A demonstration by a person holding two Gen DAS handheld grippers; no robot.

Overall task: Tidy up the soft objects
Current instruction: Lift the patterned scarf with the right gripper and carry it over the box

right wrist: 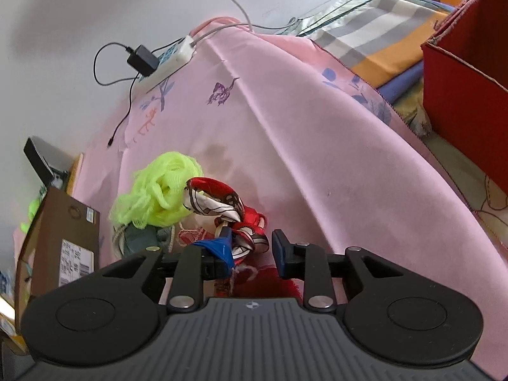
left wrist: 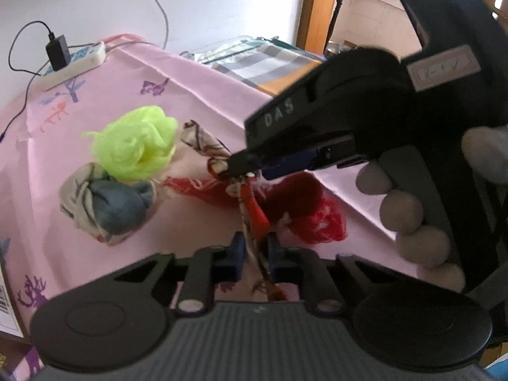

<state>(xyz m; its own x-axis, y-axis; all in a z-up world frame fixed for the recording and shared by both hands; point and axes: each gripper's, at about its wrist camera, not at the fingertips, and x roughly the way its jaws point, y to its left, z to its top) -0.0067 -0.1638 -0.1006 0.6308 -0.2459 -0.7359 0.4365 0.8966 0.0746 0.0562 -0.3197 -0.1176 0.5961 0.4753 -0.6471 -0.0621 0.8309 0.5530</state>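
A red-and-white patterned scarf [left wrist: 206, 146] [right wrist: 222, 209] stretches over the pink cloth. My left gripper [left wrist: 255, 255] is shut on its lower end. My right gripper [right wrist: 250, 254] [left wrist: 244, 162] straddles the scarf's knot with its jaws apart. A neon green mesh puff [left wrist: 136, 146] [right wrist: 158, 193], a knotted blue-and-white scarf bundle [left wrist: 104, 206] and a red mesh puff [left wrist: 304, 212] lie around the scarf. The red puff shows low between the right fingers [right wrist: 270, 282].
The pink tablecloth [left wrist: 197, 89] covers the table. A white power strip with a black adapter [left wrist: 73, 60] sits at the far edge. A cardboard box [right wrist: 63, 238] stands at left, a red box [right wrist: 466, 101] at right. Folded striped fabrics [right wrist: 381, 41] lie beyond.
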